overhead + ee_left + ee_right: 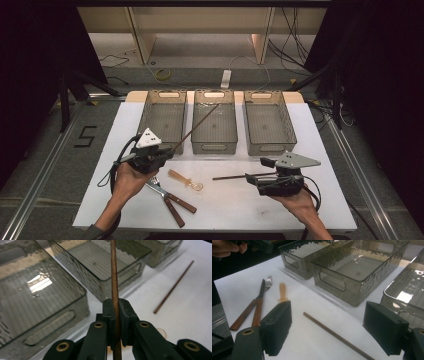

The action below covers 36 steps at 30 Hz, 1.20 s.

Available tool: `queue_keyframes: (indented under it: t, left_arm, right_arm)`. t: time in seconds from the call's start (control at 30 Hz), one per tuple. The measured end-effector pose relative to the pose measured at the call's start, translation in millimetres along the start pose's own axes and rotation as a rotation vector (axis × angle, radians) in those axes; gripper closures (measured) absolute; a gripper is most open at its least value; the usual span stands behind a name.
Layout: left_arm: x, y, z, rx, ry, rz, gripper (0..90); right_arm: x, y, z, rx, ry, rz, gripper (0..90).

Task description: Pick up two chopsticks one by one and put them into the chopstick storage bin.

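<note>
Jaws: your left gripper (159,154) pinches one chopstick (196,127) angled over the middle bin (214,146) at frame centre, right gripper (263,175) spread around the second chopstick (337,336) lying on the table (280,210); bins look empty, nothing binned yet.

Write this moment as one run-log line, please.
left gripper: shut on chopstick | right gripper: open over second chopstick | bins: empty

The left tongs (115,322) rise from the bottom centre of the frame, jaws clamped on a thin brown stick (113,277) that runs straight up out of the top. Three grey bins (50,312) fill the upper left. A second stick (173,287) lies slanted on the white surface (185,315) at right.
</note>
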<state>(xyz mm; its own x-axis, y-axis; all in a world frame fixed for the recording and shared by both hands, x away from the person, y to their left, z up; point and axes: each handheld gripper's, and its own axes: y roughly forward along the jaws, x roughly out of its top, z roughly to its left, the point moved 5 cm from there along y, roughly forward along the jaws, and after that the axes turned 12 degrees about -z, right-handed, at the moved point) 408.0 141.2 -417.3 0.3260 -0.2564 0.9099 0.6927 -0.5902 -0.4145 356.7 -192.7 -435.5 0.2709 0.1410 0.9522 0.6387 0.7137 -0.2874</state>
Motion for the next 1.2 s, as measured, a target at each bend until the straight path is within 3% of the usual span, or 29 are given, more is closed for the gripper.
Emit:
queue_keyframes:
  t: [0.5, 1.03, 1.2]
  left_arm:
    - [16.3, 20.0, 48.6, 0.133, -0.08, -0.015, 84.0]
    - [10.6, 43.9, 93.6, 0.202, -0.156, 0.05, 84.0]
    - [5.4, 47.3, 100.5, 0.211, -0.182, 0.051, 83.9]
  right_arm:
    - [-6.9, -9.6, -2.1, -0.009, 0.011, 0.001, 23.5]
    - [-10.2, -13.6, 2.2, 0.016, 0.002, 0.009, 22.8]
    - [-10.8, -14.3, 2.9, 0.022, 0.0, 0.013, 22.8]
